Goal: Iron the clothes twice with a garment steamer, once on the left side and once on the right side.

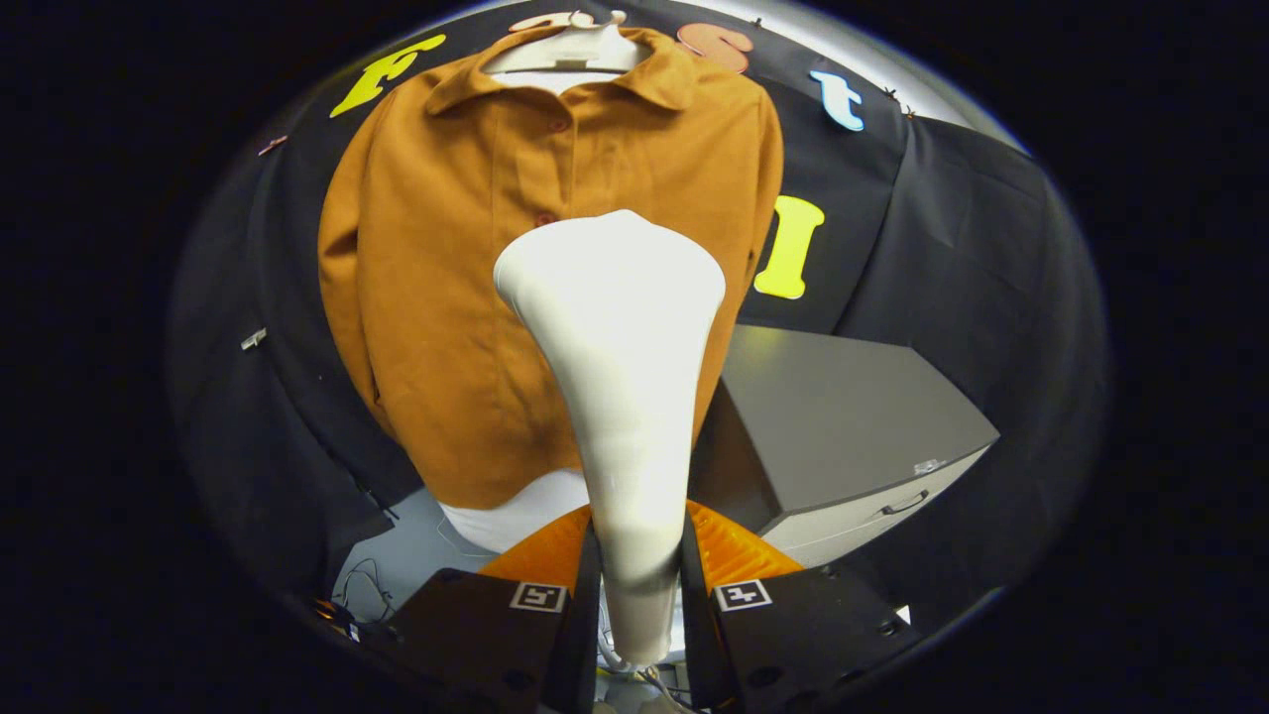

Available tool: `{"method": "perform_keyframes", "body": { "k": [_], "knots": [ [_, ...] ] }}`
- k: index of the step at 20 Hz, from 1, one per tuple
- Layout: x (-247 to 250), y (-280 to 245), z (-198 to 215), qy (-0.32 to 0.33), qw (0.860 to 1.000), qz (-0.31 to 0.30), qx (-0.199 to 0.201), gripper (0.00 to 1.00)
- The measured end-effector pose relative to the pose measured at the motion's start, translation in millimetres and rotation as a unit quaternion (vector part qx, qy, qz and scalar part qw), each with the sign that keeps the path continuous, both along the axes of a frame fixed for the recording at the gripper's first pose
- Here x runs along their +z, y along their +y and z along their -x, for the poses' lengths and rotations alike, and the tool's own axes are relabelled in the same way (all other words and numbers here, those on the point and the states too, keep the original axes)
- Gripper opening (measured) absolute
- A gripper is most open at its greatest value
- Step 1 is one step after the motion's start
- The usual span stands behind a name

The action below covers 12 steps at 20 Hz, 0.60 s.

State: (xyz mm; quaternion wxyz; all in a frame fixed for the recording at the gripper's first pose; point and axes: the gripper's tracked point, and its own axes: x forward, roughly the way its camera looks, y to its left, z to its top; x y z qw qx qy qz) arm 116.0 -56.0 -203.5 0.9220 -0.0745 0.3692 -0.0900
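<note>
The steamer (620, 397) hid the middle of the shirt (446, 297), covering its lower buttons and part of the hem. Its handle's lower end sank between the fingers of the hand-held gripper (639, 595), which pressed it from both sides. The cabinet (843, 416) was partly hidden behind the steamer.

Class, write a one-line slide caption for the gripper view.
Gripper shut on white garment steamer, head raised before hanging orange shirt.

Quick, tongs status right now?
Tongs: closed on the steamer handle, its head in front of the hanging shirt.
</note>
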Motion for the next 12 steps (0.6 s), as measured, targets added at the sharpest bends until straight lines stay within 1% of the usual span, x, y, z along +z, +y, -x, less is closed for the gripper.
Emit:
{"method": "perform_keyframes", "body": {
  "k": [2,6,9,12],
  "knots": [
    [26,-14,2,-0.028,1.0,0.0,-0.002,0.39],
    [71,-25,12,-0.082,0.997,-0.004,0.012,0.39],
    [92,-30,16,-0.107,0.994,-0.009,0.023,0.39],
    [109,-32,20,-0.128,0.991,-0.018,0.026,0.39]
  ]
}}
